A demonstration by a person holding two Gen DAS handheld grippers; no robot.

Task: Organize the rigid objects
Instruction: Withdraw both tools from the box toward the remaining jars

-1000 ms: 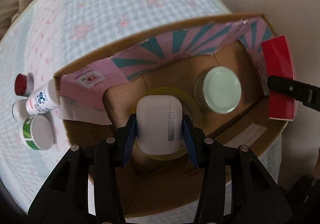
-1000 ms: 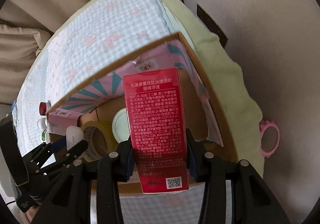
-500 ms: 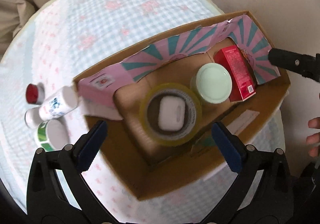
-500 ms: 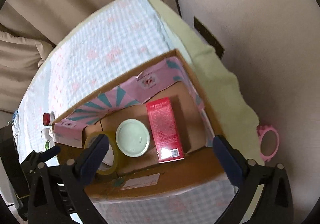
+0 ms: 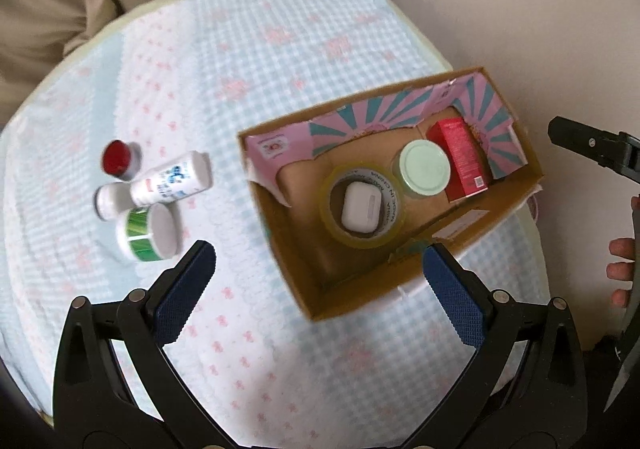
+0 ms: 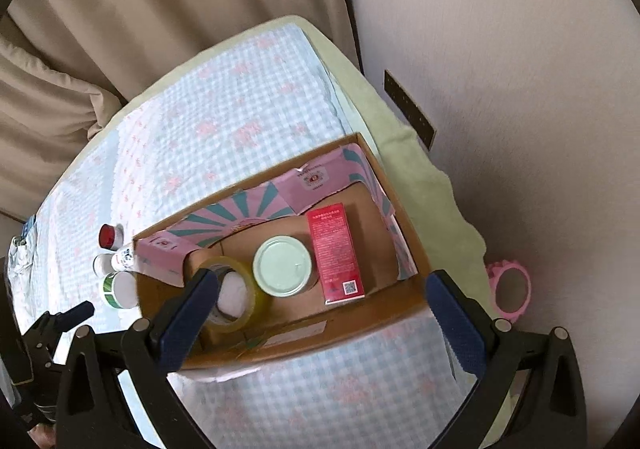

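Checked bedspread (image 5: 280, 29) under us; both our grippers, left gripper (image 5: 318, 285) and right gripper (image 6: 320, 313), gape empty above the box (image 5: 460, 249). Next, we judge: bottles (image 5: 168, 181) ahead-left of the left gripper.

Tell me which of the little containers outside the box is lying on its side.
The white bottle with blue print; it lies tipped over, while the red-capped one and white-capped one stand upright.

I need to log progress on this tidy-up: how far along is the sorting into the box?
Done: the cardboard box holds the tape roll with the white case inside it, the green-lidded jar and the red carton. In hand: nothing; left gripper and right gripper have open jaws. Left: four small bottles beside the box.
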